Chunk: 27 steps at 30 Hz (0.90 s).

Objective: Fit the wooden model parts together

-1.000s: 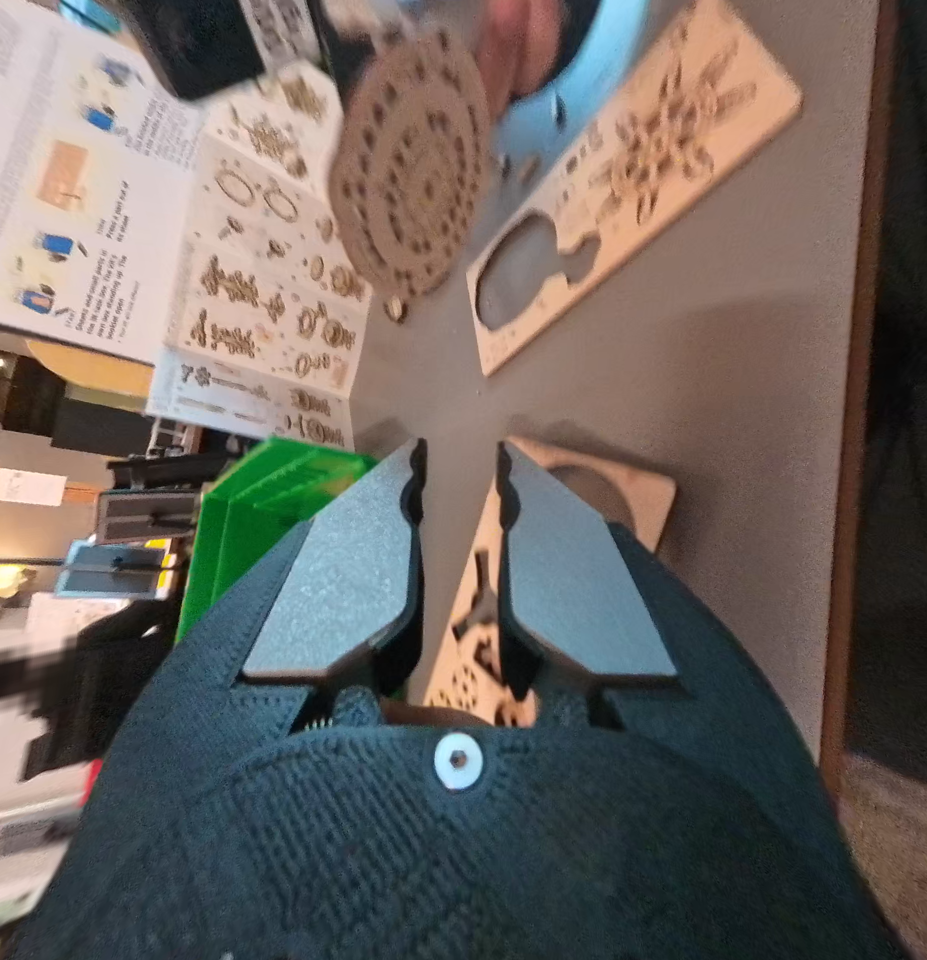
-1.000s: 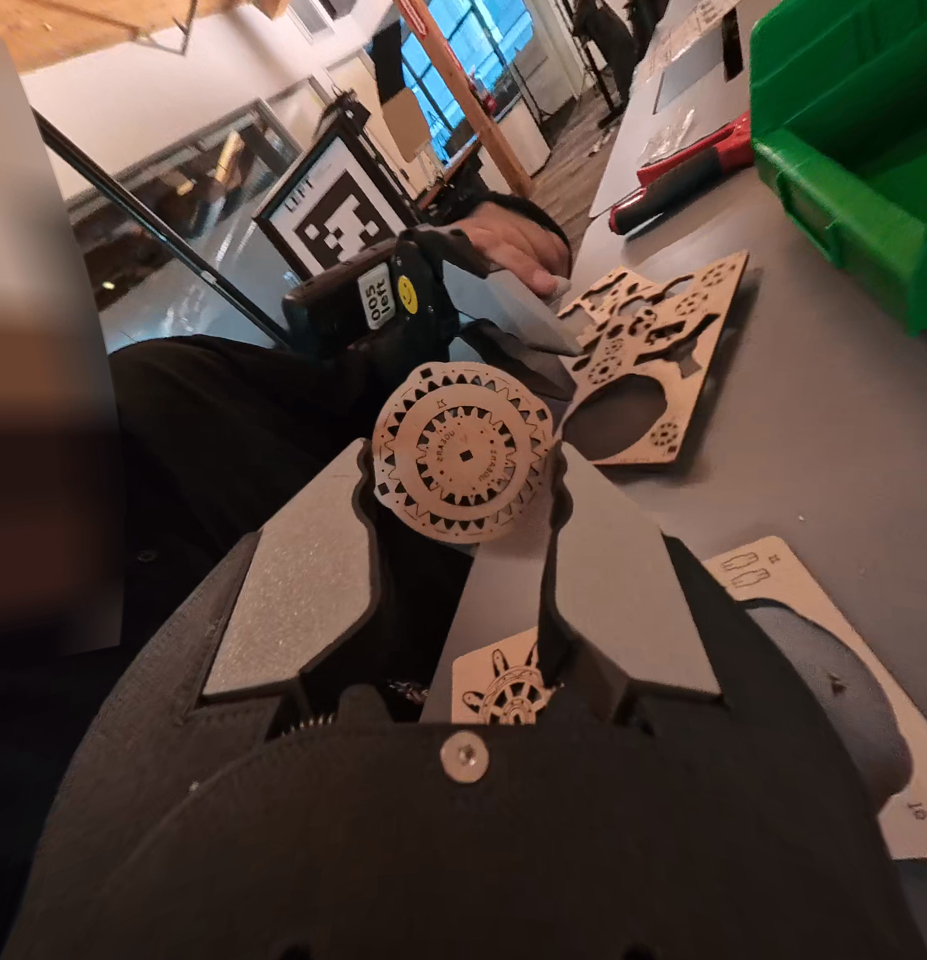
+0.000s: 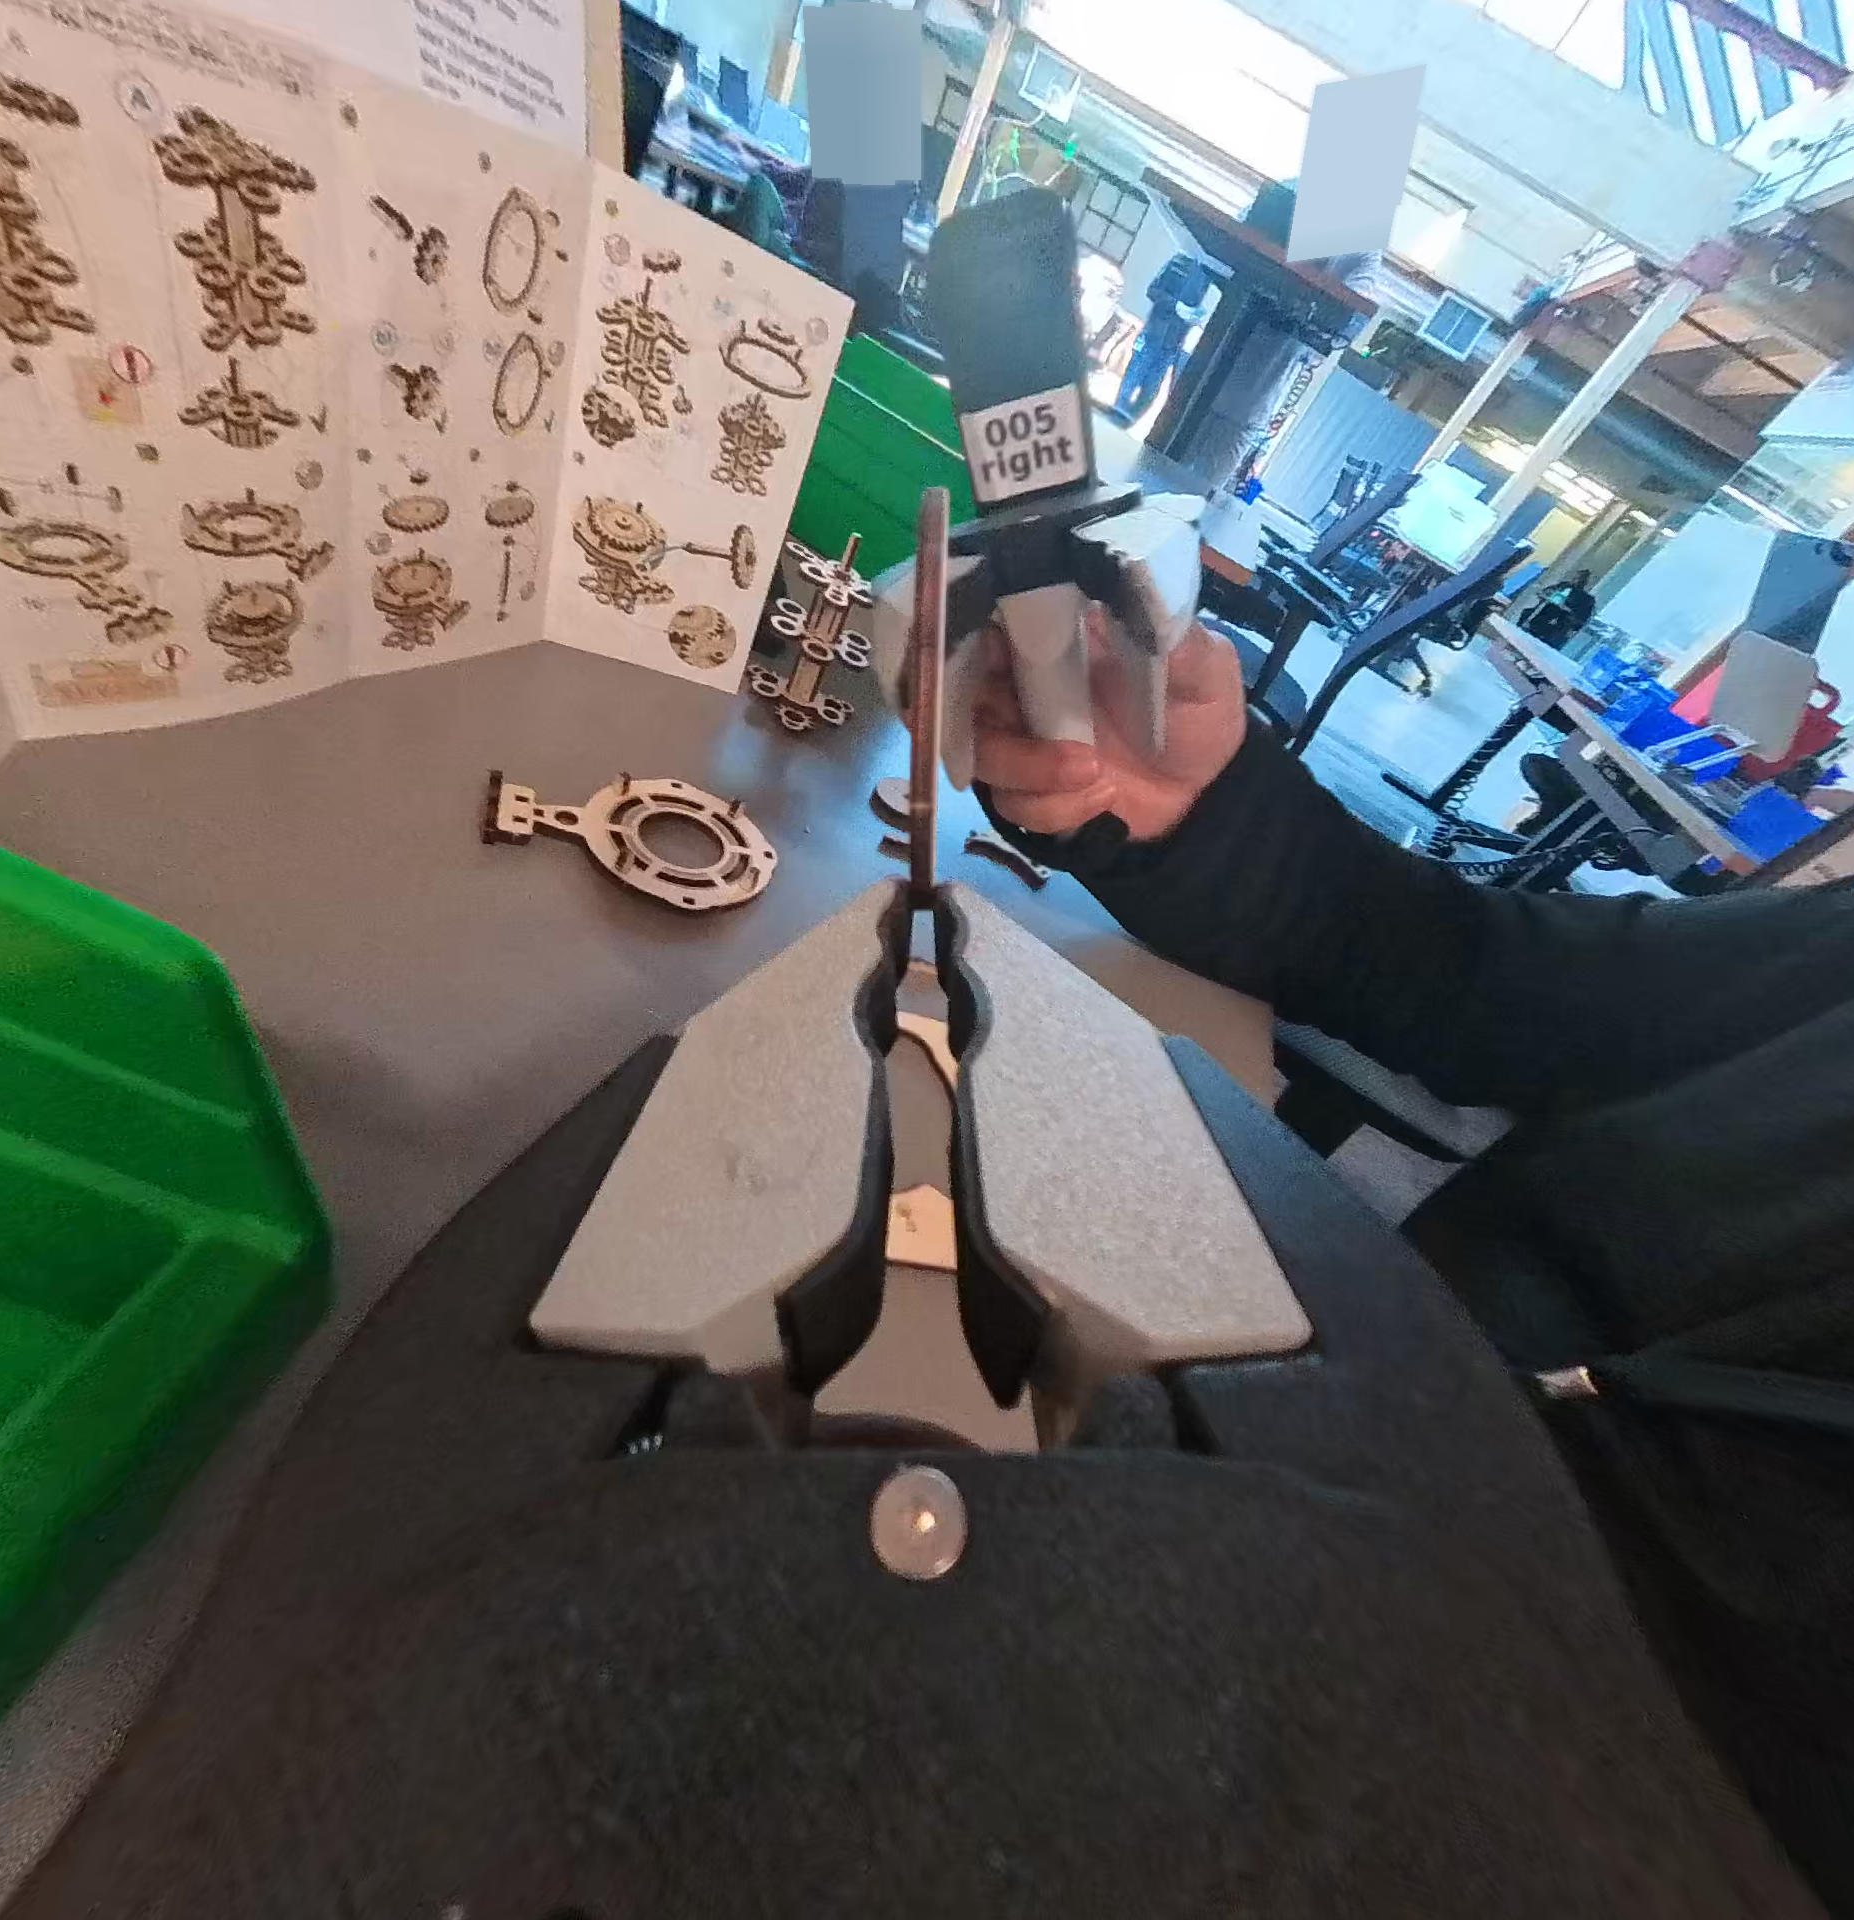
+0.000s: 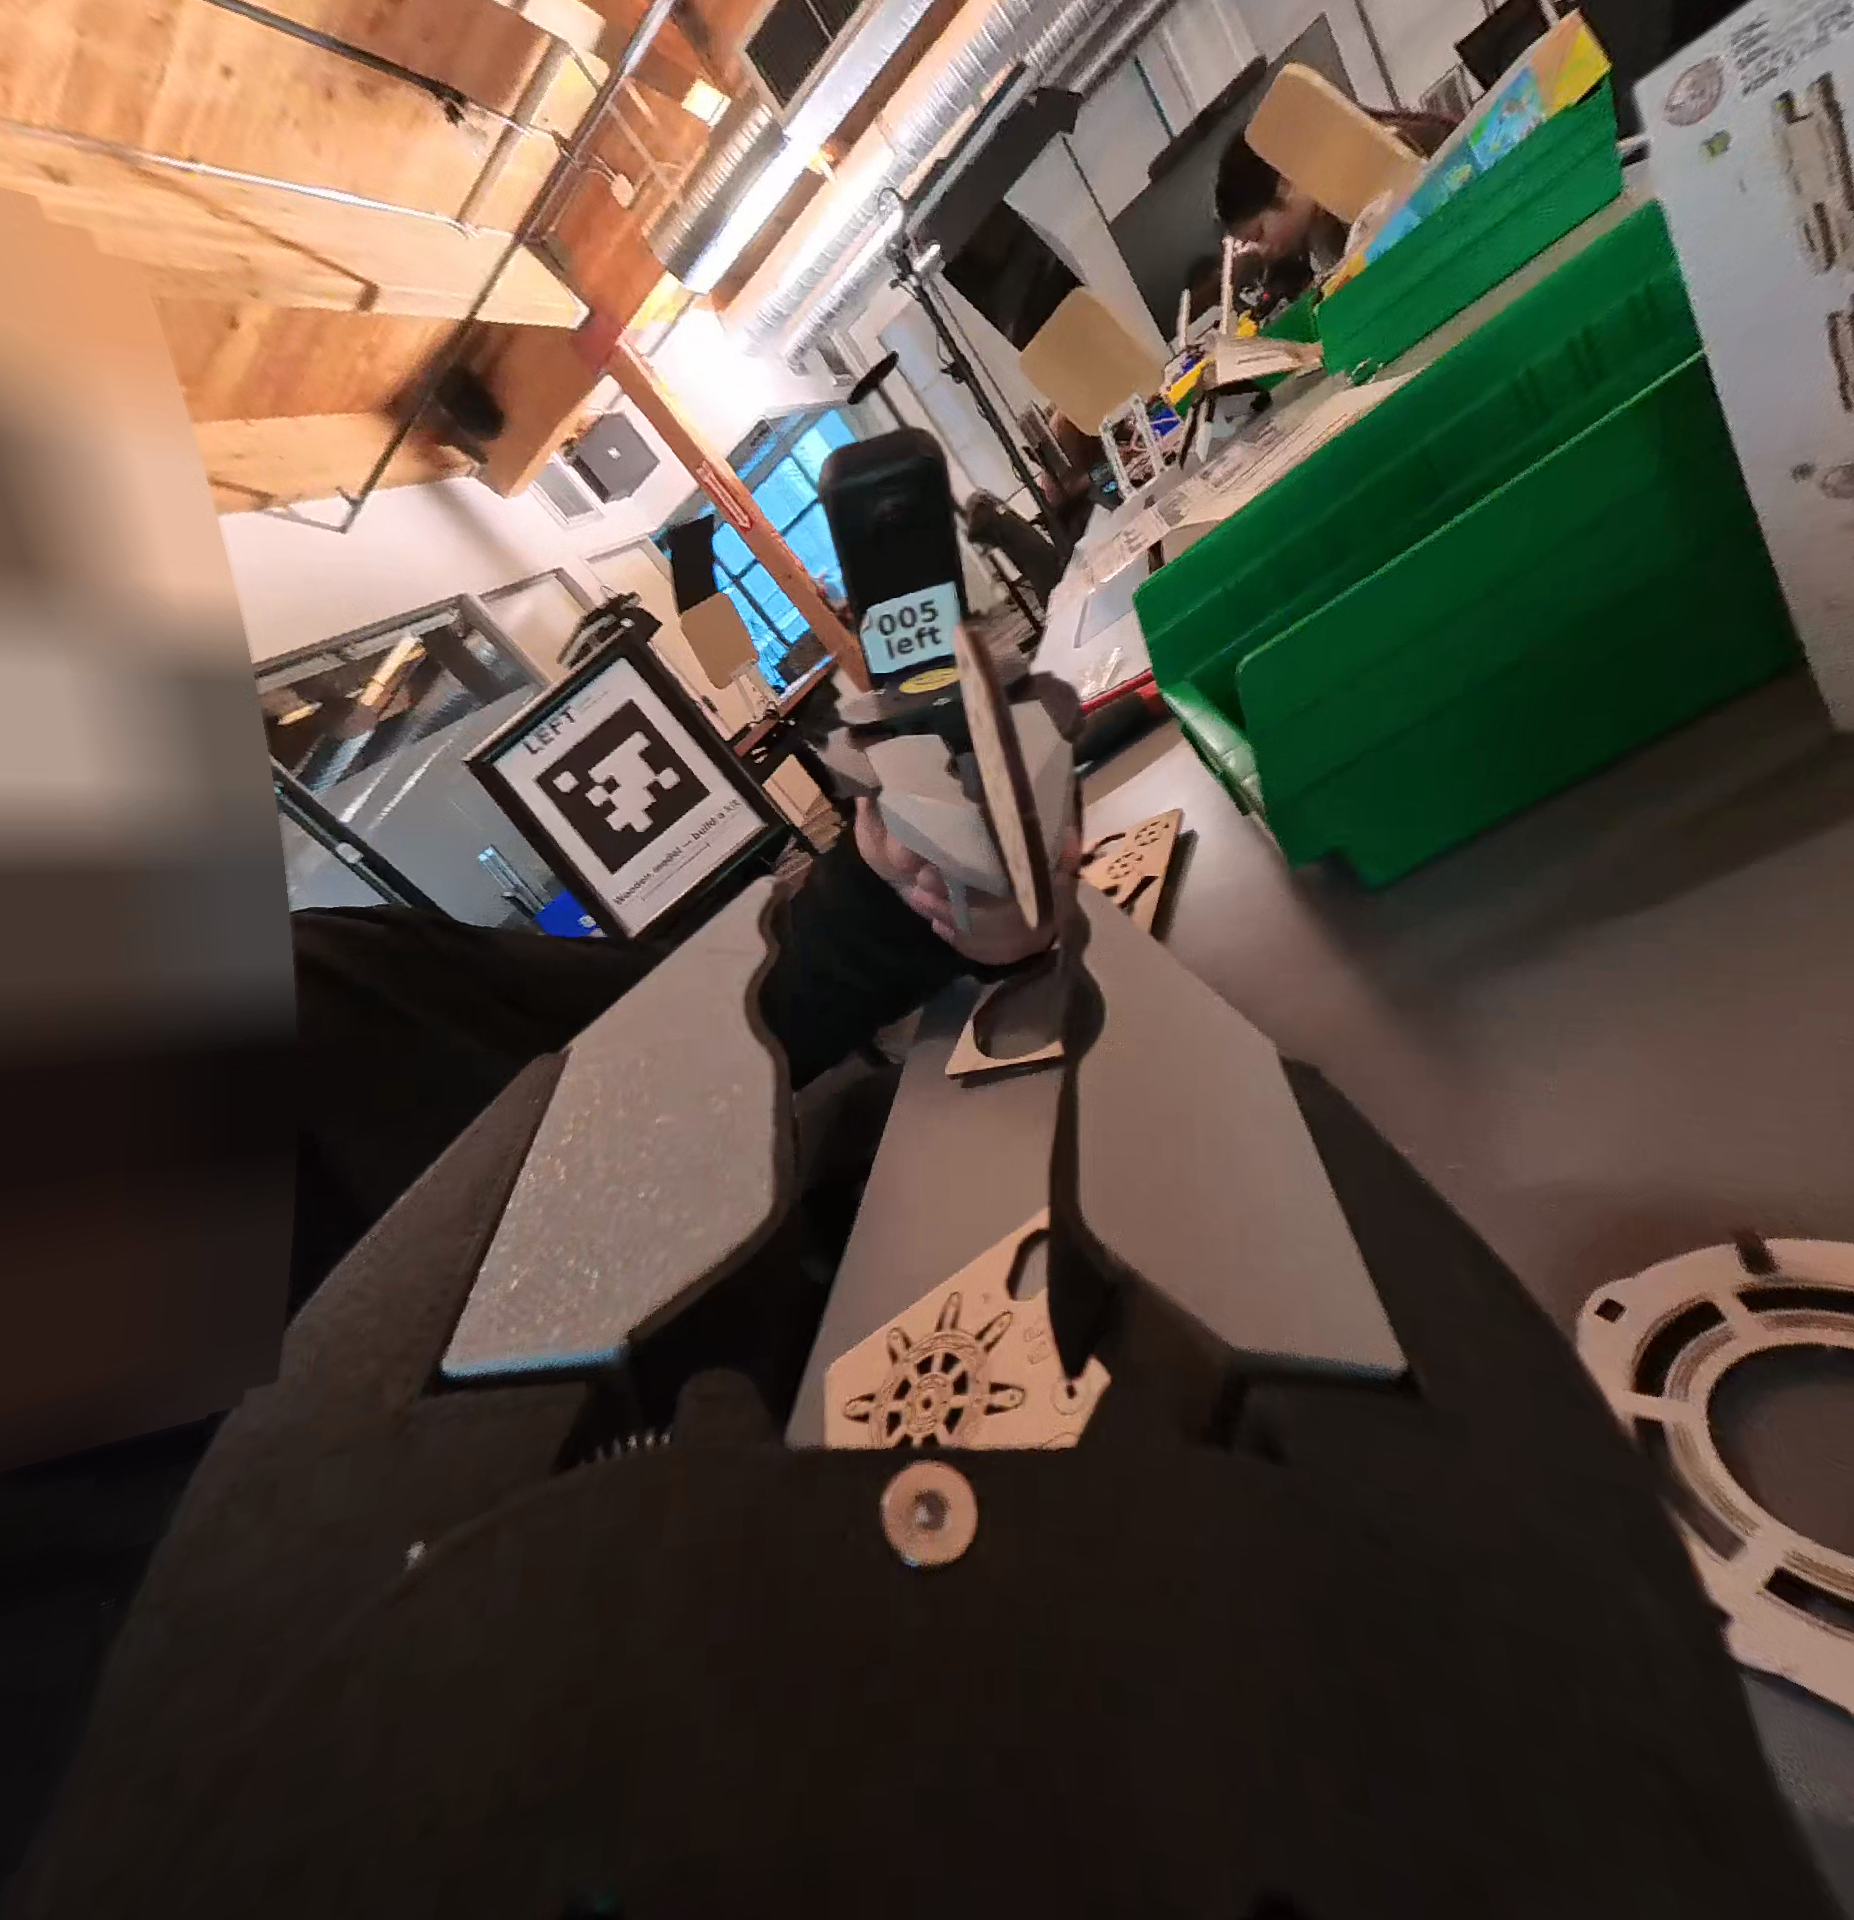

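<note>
Left wrist view: left hand-held gripper (image 3: 921,902) pinching wooden disc (image 3: 928,686) edge-on

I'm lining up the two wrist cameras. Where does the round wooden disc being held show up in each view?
Left wrist view: the wooden disc stands edge-on at centre, its lower rim pinched in the left gripper.
Right wrist view: the same disc is edge-on, above centre, in front of the far gripper.
Shared landmark: the flat ring-shaped wooden part on the table, lower right in the right wrist view.

On the tabletop (image 3: 279,831) the ring part (image 3: 674,847) lies before the standing leaflet (image 3: 331,416); a bin (image 3: 102,1195) sits left; the small tower (image 3: 819,644) stands right of the leaflet.
</note>
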Tool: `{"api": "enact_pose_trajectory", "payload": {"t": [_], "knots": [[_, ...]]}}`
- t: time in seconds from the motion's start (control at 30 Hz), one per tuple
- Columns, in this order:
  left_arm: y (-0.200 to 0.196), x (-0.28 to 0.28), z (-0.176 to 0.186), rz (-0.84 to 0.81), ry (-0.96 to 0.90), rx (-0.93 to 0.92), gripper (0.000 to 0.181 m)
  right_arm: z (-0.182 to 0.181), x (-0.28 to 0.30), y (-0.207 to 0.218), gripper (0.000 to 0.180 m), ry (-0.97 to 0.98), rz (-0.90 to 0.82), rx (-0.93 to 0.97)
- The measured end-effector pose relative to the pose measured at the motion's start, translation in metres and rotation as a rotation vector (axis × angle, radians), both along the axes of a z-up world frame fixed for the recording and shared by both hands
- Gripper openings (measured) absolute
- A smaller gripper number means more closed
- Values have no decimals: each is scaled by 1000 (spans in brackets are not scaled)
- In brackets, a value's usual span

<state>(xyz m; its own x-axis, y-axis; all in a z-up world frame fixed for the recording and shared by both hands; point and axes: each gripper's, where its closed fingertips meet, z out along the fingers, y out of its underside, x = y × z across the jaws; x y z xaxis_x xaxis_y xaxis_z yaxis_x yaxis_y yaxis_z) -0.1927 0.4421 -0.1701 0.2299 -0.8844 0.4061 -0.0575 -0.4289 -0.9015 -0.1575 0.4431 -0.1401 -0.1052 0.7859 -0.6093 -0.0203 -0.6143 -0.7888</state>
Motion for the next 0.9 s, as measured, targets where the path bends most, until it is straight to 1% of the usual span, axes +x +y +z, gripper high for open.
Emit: {"api": "enact_pose_trajectory", "payload": {"t": [0.1,0.23,0.27,0.33,0.5,0.6,0.67,0.77,0.9], "knots": [[-6,4,-2,-34,-23,-81,0,-7,-3,4,48,-44,-45,35],[-10,9,-8,-60,-29,-134,0,-10,-9,1,34,-69,-45,73],[-12,10,-8,-70,-32,-141,0,-12,-10,-1,25,-83,-41,86],[-18,13,-9,-93,-36,-154,0,-16,-10,-3,0,-108,-36,107],[-19,11,-7,-80,-31,-102,1,-17,-11,-5,0,-90,-11,45],[-12,5,-8,-26,17,-21,6,-22,-11,-2,0,-103,-18,1],[-10,2,-4,-9,11,7,9,-23,-10,0,0,-93,-19,-39],[-4,-1,5,8,-29,8,7,-22,-10,0,0,-54,-1,-105],[-2,0,7,-5,-71,-18,3,-22,-10,0,0,-39,14,-139]]}}
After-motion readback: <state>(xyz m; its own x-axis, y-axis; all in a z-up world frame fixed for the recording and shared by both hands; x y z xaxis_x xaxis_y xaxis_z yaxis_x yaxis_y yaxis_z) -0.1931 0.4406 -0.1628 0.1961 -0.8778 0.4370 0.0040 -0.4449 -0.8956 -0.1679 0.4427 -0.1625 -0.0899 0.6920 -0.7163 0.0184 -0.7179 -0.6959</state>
